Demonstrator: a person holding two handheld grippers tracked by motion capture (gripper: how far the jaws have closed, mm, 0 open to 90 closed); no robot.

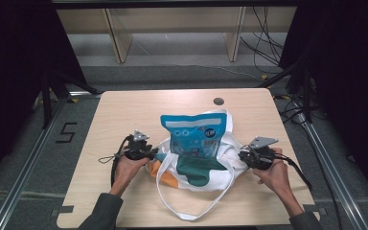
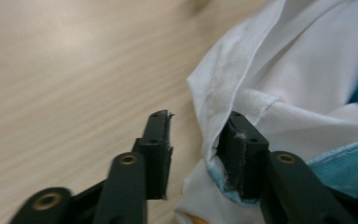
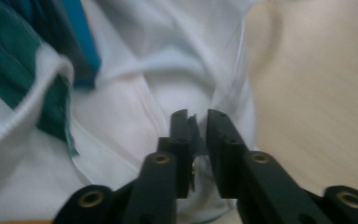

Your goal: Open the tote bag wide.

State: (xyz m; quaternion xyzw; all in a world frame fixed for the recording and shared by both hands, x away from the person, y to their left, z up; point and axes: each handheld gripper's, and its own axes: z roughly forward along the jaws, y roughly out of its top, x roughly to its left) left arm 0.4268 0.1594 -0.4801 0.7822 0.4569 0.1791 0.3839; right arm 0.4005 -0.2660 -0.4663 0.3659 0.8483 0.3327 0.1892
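Item: white tote bag (image 1: 191, 167), mid-surface (image 1: 124, 110), blue snack packet (image 1: 195, 134) half inside. My left claw (image 2: 200, 149) gapes at its rim; my right claw (image 3: 198, 140), narrow, pinches the opposite edge, likely to spread the mouth

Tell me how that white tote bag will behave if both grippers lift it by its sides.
The white tote bag looks like thin creased cloth, so it will probably sag. The blue packet sticks out of its mouth and may slide. Its loose handle loop would likely dangle.
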